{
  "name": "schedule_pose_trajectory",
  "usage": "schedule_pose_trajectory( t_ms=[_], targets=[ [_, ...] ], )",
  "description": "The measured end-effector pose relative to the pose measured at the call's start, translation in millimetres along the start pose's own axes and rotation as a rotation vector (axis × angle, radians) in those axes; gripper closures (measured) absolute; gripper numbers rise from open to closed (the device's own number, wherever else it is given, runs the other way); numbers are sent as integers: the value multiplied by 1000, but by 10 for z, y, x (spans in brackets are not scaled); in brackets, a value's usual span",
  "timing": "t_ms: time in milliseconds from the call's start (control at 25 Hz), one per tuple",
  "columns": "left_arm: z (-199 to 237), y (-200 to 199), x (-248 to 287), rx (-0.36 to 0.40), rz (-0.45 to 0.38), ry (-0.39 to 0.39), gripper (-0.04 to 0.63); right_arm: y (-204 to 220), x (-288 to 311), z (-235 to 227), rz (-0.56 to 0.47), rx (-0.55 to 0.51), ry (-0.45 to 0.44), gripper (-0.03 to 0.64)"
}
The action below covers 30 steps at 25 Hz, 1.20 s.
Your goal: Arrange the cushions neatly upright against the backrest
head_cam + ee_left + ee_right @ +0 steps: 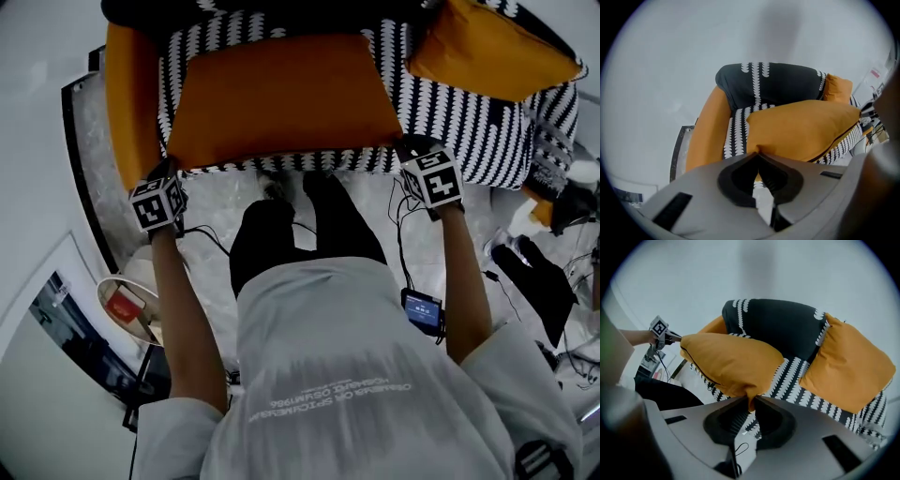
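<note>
A: Head view, entry. Cushion (281,98) lies roughly level over the seat (469,122), long edge toward the person, held at its two near corners.

B: Tool state?

A: Left gripper (758,159): jaws pressed nearly together, pinching a thin fold of the left corner. Right gripper (751,401): jaws a little wider, clamped on a thicker tuft of the right corner. Both grips look firm.

B: Progress?

A: Early, by my reading. This cushion is not yet upright and not touching the backrest (783,324). Second cushion (851,366) leans in the right corner, tilted, one corner up, so probably not neat enough.

B: Left to do?

A: Stand the held cushion on edge against the backrest, release it, then square up the second one beside it.
</note>
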<state>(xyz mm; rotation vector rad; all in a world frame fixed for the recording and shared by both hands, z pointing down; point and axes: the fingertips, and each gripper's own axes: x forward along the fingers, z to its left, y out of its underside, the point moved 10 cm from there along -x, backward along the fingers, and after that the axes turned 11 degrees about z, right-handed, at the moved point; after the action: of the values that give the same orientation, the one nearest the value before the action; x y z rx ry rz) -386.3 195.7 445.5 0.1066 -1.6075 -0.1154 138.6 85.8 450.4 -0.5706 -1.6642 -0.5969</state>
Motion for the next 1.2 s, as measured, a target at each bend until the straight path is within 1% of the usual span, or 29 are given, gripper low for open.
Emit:
schedule_pose_trajectory(
  t_ms=[80, 240, 360, 440, 600, 680, 800, 880, 1000, 1080, 1200],
  targets=[
    [-2, -109, -36, -2, -6, -7, 580, -97, -45, -66, -11, -6, -8, 568],
    [64, -306, -116, -6, -29, 4, 581, -303, -129, -181, -42, 48, -41, 566],
    [167, -559, -128, -5, -56, 15, 581, -562, -164, -245, -58, 72, -25, 568],
    [215, -689, -125, -3, -72, 32, 581, -705, -190, -291, -64, 91, -15, 568],
    [346, -984, -113, 8, -91, 74, 581, -941, -207, -389, -89, 169, -22, 568],
    [425, -1165, -99, 5, -113, 84, 581, -1135, -200, -434, -106, 170, 4, 568],
    [493, -1437, -103, -7, -156, 96, 581, -1431, -193, -513, -123, 112, 71, 569],
    [516, -1627, -88, 0, -180, 99, 580, -1594, -172, -609, -139, 95, 91, 569],
    [570, -1925, -42, 19, -216, 102, 577, -1824, -178, -783, -188, 126, 92, 569],
    [622, -2135, -9, 26, -239, 102, 577, -2003, -189, -883, -215, 136, 110, 569],
    [667, -2457, 47, 59, -256, 101, 575, -2242, -191, -1022, -237, 141, 144, 569]
  ],
)
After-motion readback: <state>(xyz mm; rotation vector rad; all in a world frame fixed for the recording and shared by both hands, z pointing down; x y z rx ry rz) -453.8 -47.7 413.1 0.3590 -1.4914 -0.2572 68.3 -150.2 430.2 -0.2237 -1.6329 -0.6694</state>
